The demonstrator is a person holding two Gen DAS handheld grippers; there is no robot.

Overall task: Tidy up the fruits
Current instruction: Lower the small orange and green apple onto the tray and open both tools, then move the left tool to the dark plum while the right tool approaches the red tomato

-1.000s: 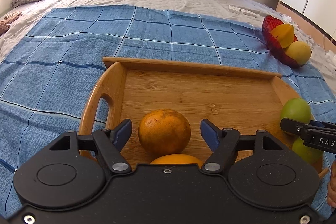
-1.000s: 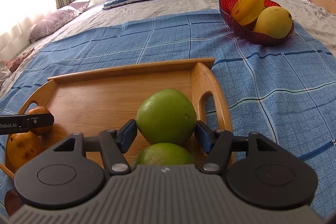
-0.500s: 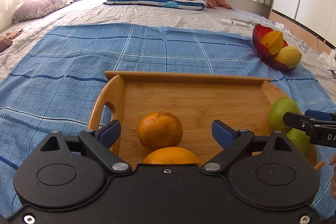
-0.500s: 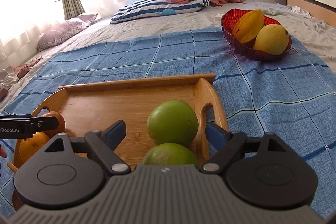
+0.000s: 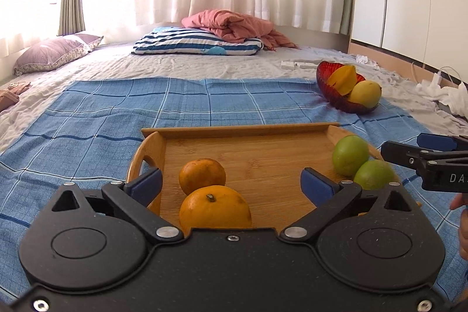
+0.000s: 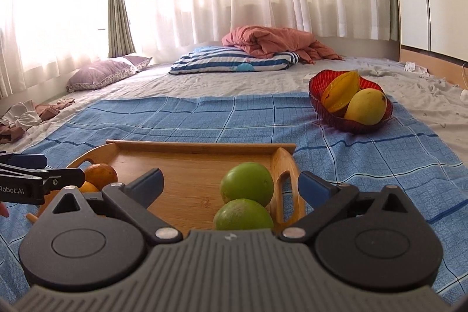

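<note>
Both grippers have drawn back from the fruit since a second ago, and more of the room shows above the bed. Left gripper: jaws have just been opening and now stand wide, blue pads clear of everything; the two oranges sit between and ahead of them, untouched. Near orange lies at the tray's near edge, far orange touching it just behind, both at the left end of the wooden tray, beside the left handle. Tray rests on the blue checked cloth spread over the bed. At the tray's right end, two green fruits, one behind the other, touching, close against the right handle. Right gripper: jaws likewise have just been opening, now fully spread, gripping nothing; left pad over the tray floor, right pad outside the handle, over the cloth. Farther right on the cloth, well apart from the tray, a red bowl holds a yellow mango and an orange-yellow starfruit.
</note>
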